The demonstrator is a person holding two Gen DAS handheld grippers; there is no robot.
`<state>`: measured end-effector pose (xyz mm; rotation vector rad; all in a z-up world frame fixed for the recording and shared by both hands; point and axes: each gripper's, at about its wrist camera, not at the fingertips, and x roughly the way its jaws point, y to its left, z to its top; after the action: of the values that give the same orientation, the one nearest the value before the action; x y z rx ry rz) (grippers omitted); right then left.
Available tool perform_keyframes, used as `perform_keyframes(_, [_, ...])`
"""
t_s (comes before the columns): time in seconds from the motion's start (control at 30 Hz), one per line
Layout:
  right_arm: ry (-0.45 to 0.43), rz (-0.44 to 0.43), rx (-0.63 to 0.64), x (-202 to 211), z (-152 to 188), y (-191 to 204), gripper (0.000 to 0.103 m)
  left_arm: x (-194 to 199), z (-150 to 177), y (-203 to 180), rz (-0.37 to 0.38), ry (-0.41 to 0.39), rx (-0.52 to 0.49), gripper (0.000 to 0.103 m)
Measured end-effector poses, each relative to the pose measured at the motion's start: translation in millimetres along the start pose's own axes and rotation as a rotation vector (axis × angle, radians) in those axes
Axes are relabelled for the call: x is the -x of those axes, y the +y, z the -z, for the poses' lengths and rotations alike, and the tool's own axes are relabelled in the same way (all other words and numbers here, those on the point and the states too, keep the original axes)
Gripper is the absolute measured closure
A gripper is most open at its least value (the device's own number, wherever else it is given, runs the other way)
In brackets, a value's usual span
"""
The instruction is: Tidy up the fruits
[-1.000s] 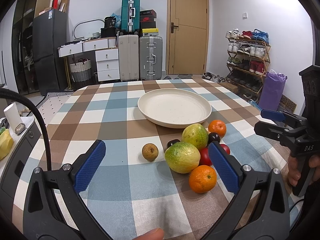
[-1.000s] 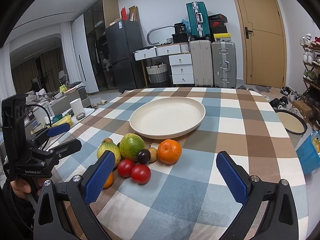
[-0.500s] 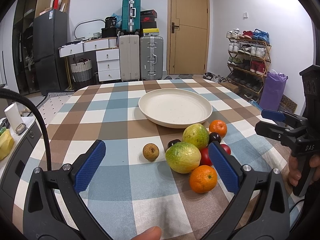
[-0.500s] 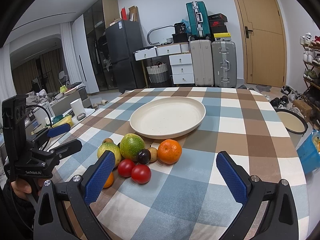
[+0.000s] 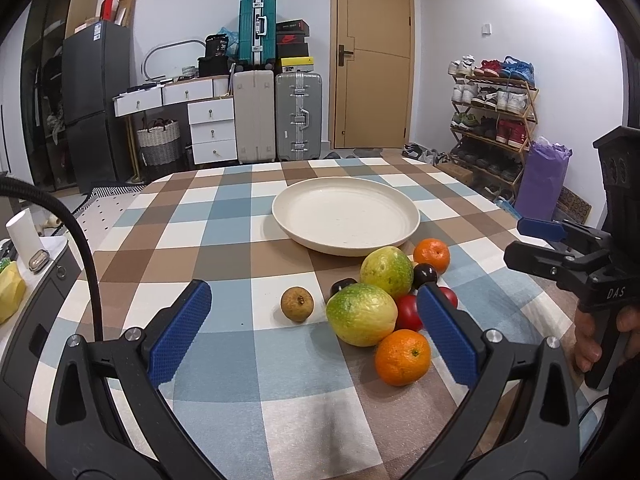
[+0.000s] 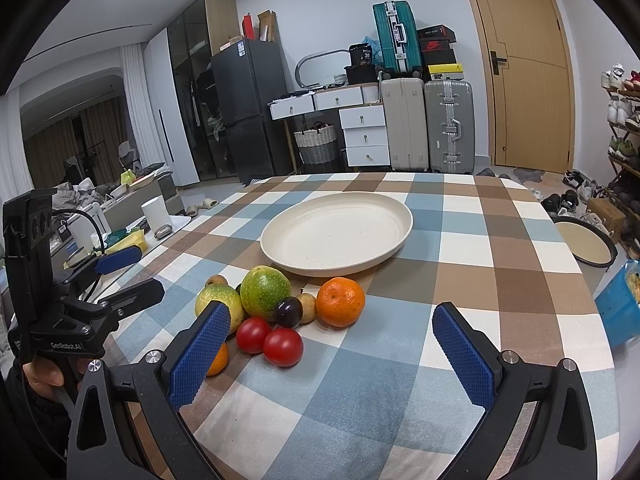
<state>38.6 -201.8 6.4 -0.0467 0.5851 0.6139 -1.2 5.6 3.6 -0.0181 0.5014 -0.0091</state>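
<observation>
Fruit sits clustered at the centre of both views on the checked counter (image 5: pixel 224 216), just below the empty cream plate (image 5: pixel 345 216): two green-yellow fruits (image 5: pixel 362 314), two oranges (image 5: pixel 402 357), two tomatoes (image 6: pixel 282 347), dark plums (image 6: pixel 288 312). Left gripper (image 5: pixel 312 328) and right gripper (image 6: pixel 332 354) hover with jaws spread wide, grasping nothing.
</observation>
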Motion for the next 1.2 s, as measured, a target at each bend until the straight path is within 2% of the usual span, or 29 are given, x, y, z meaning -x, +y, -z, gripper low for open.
perform_keyframes(0.23, [0.017, 0.013, 0.002, 0, 3, 2, 0.000, 2, 1, -10, 0.004, 0.001, -0.034, 0.001])
perform_keyframes(0.43, [0.079, 0.042, -0.020, -11, 4, 1, 0.000, 0, 2, -13, 0.018, 0.018, -0.046, 0.001])
perform_keyframes(0.57, [0.103, 0.046, -0.012, -13, 5, 6, 0.000, -5, 2, -14, 0.024, 0.054, -0.041, 0.001])
perform_keyframes(0.8, [0.202, 0.012, -0.001, -22, 9, 15, 0.001, -12, 7, -19, 0.062, 0.132, -0.058, 0.001])
perform_keyframes(1.07, [0.271, -0.038, 0.039, -37, 7, 24, 0.007, -21, 13, -29, 0.132, 0.206, -0.079, 0.001])
perform_keyframes(1.2, [0.317, -0.048, 0.076, -48, 8, 31, 0.017, -27, 18, -34, 0.166, 0.266, -0.090, 0.001])
